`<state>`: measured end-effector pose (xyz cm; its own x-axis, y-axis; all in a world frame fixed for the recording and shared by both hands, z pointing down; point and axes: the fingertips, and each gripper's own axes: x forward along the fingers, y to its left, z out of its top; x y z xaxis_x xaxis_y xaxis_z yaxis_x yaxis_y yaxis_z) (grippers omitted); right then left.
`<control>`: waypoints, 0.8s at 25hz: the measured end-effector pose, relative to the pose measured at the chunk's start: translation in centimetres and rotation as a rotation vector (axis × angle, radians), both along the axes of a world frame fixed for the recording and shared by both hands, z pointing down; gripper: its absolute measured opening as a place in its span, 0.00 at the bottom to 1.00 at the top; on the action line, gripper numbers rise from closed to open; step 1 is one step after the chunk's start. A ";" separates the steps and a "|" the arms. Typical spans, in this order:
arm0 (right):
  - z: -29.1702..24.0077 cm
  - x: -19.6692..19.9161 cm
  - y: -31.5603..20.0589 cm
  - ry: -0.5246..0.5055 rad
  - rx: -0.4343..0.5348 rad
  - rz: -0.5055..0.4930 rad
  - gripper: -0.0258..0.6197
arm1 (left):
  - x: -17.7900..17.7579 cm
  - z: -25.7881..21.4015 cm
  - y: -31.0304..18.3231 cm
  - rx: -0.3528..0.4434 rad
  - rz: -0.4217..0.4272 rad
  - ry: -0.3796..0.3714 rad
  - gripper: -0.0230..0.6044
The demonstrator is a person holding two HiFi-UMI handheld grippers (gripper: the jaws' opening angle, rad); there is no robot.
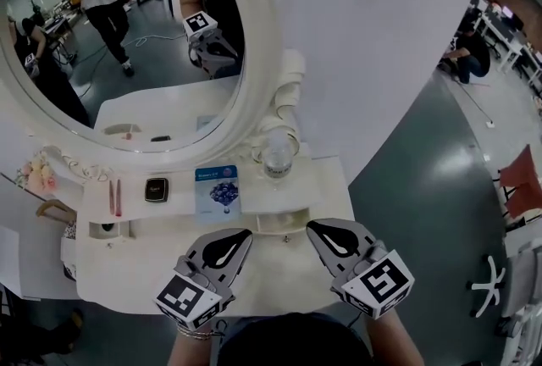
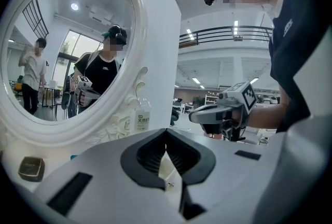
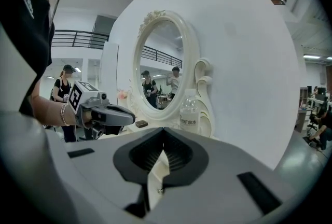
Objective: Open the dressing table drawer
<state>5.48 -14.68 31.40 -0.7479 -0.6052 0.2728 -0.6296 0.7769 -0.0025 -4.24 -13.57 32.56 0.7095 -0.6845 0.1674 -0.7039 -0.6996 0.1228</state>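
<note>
The white dressing table (image 1: 152,267) stands under a round mirror (image 1: 127,34). A small drawer (image 1: 284,224) with a tiny knob (image 1: 286,238) sits in the raised shelf at the table's middle. Both grippers hover over the tabletop in front of that shelf. My left gripper (image 1: 246,233) is to the drawer's left and my right gripper (image 1: 312,226) to its right, and neither touches it. The left gripper (image 2: 166,132) has its jaws together with nothing between them. So does the right gripper (image 3: 164,130). Each gripper view shows the other gripper alongside.
On the shelf stand a water bottle (image 1: 276,157), a blue card (image 1: 218,189), a dark compact (image 1: 156,189) and a pink stick (image 1: 117,196). A second small drawer (image 1: 106,229) is at the left. A red chair (image 1: 521,186) stands on the floor at the right.
</note>
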 end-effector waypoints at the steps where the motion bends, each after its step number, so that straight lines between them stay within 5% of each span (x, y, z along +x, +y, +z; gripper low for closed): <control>1: -0.3 0.1 0.0 0.000 0.007 0.001 0.07 | -0.1 -0.3 -0.1 0.007 -0.003 0.000 0.07; 20: -5.9 1.7 -0.7 -0.033 0.131 0.014 0.07 | -2.0 -4.9 -0.7 0.084 -0.051 0.009 0.07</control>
